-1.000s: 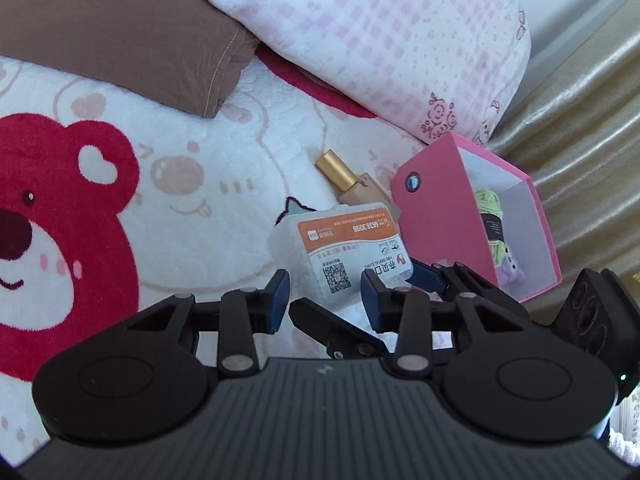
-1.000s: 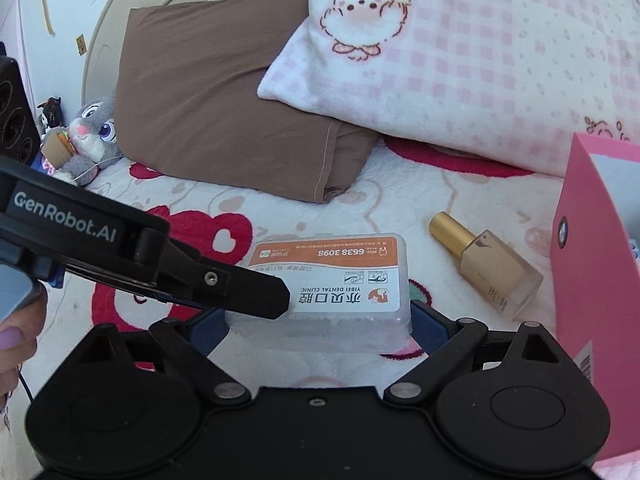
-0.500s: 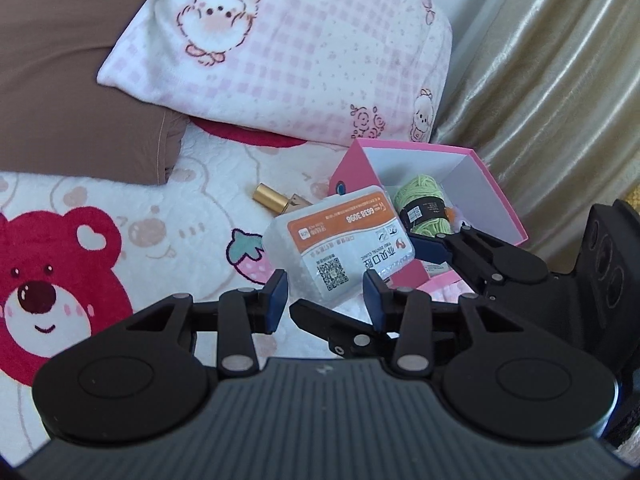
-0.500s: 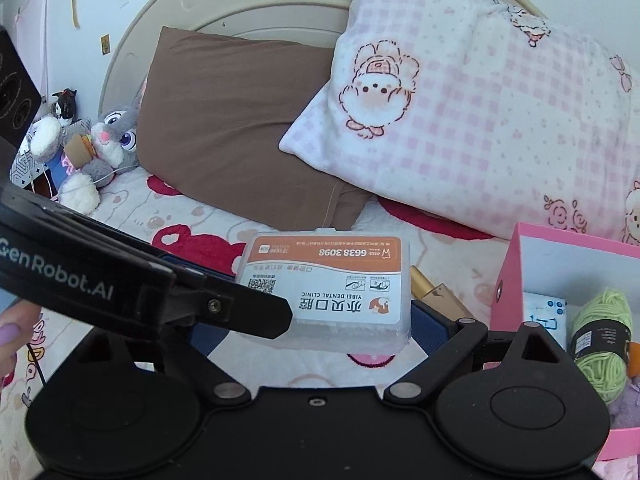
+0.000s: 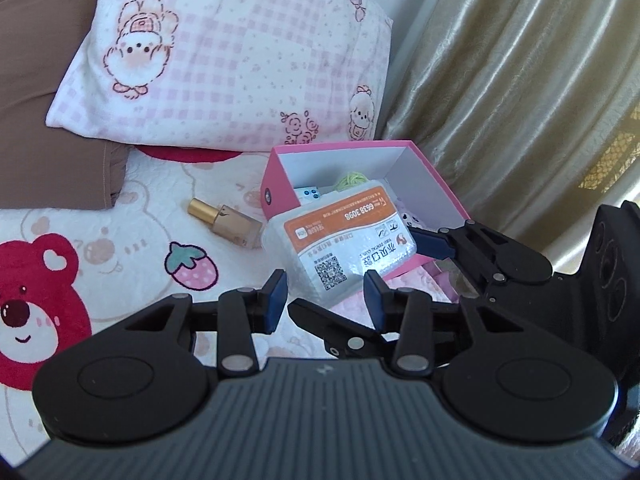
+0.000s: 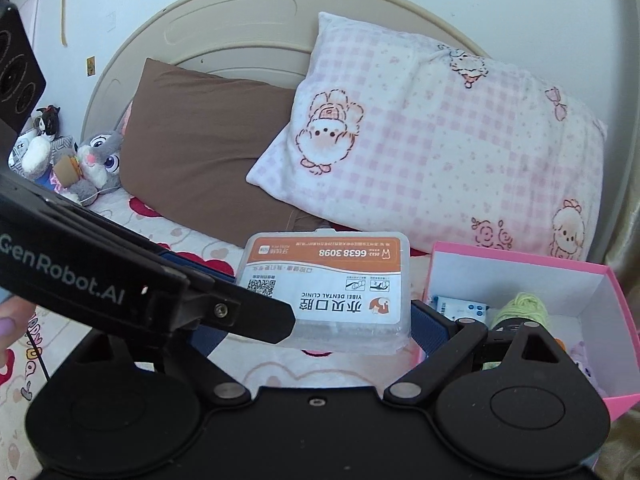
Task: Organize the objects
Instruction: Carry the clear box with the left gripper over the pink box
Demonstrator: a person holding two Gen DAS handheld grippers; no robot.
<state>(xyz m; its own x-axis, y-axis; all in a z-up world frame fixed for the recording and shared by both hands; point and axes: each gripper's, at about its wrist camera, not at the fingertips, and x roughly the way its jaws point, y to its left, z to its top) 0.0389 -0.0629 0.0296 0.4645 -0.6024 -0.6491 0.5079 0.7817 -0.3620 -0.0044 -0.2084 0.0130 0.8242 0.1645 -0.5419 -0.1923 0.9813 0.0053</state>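
On a bed (image 5: 132,216) w/ bear-print cover, pink check pillow (image 6: 440,152) by gold curtain (image 5: 520,100). Right hand-held gripper (image 6: 316,320) clamps a clear plastic case (image 6: 332,284) — held aloft, partly over the open pink box (image 5: 280,192). Left hand-held gripper (image 5: 326,298), fingers apart, sits just below the case — not touching. Perfume bottle (image 5: 228,222) lies beside box.

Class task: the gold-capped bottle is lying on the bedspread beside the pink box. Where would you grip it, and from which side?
Grip the bottle across its flat beige body, probably from above. It lies on its side, so both long faces are exposed, while the gold cap is narrow and round.
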